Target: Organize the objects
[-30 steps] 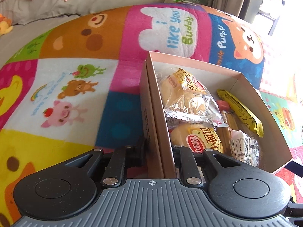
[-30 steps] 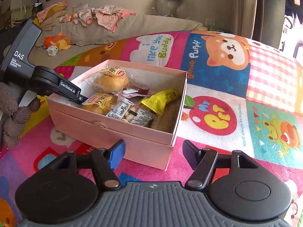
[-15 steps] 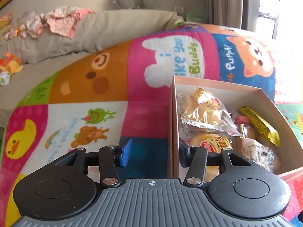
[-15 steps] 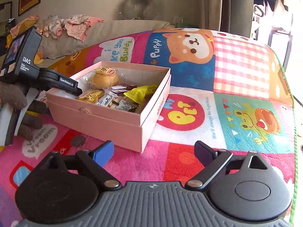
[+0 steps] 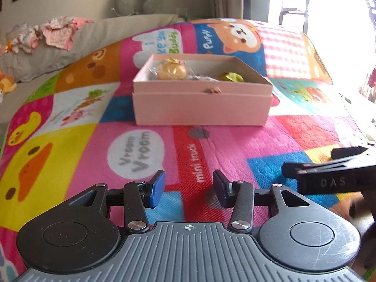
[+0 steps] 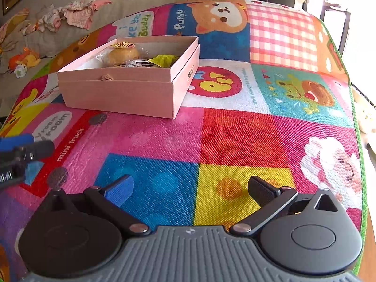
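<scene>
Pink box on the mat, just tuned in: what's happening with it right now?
Nothing is holding it. The pink box sits open on the cartoon play mat, with wrapped buns and a yellow snack packet inside. The left gripper and right gripper are both open and empty, hovering over the mat short of the box.

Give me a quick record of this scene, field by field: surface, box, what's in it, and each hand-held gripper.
surface: patchwork cartoon mat
box: pink box, open, on the mat
contents: wrapped bun, yellow packet, other small packets
left hand-held gripper: open, empty, apart from the box
right hand-held gripper: open wide, empty, apart from the box
background: sofa with clothes
</scene>
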A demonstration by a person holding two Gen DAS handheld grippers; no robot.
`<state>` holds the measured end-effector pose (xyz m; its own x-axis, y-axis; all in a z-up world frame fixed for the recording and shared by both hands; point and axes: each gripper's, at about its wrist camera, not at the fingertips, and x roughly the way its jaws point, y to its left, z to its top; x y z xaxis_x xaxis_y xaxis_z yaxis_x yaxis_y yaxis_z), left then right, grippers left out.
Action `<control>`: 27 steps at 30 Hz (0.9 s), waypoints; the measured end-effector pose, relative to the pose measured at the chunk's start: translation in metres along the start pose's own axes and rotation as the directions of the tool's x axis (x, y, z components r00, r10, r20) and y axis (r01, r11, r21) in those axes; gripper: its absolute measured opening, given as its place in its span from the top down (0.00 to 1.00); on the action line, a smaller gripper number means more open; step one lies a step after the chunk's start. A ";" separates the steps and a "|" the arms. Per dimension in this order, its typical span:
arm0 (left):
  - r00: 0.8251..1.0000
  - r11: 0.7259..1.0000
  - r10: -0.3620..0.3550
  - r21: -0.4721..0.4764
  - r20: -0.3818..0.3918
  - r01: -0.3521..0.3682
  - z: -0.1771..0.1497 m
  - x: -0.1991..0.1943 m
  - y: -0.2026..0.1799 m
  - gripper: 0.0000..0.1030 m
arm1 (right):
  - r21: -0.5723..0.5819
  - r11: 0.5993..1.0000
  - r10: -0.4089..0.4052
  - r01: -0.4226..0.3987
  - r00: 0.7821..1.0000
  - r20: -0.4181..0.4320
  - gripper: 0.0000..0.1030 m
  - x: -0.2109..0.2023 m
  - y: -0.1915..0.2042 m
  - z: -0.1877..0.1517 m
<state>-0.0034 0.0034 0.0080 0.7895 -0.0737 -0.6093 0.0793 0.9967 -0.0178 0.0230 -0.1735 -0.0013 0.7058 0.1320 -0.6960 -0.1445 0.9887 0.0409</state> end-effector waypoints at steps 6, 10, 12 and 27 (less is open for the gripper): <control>1.000 1.000 0.001 -0.007 0.024 -0.001 -0.006 0.002 -0.001 0.49 | -0.037 0.999 -0.008 0.010 0.999 0.032 0.00 0.004 0.015 0.001; 1.000 0.999 0.007 -0.050 0.027 -0.006 -0.003 0.004 0.001 0.49 | -0.012 1.000 0.006 -0.006 0.999 0.046 0.00 0.003 0.011 -0.001; 0.999 0.999 0.027 -0.026 0.022 -0.026 -0.002 0.006 -0.004 0.49 | -0.009 1.000 0.002 -0.002 0.999 0.050 0.00 0.004 0.012 -0.001; 1.000 0.999 0.022 -0.035 0.022 -0.021 -0.002 0.006 -0.004 0.49 | -0.008 1.000 -0.008 0.009 0.998 0.055 0.00 0.004 0.015 -0.002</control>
<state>-0.0002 -0.0006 0.0031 0.8045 -0.0528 -0.5916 0.0412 0.9986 -0.0331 0.0226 -0.1586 -0.0047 0.7439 0.1275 -0.6560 -0.1437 0.9892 0.0293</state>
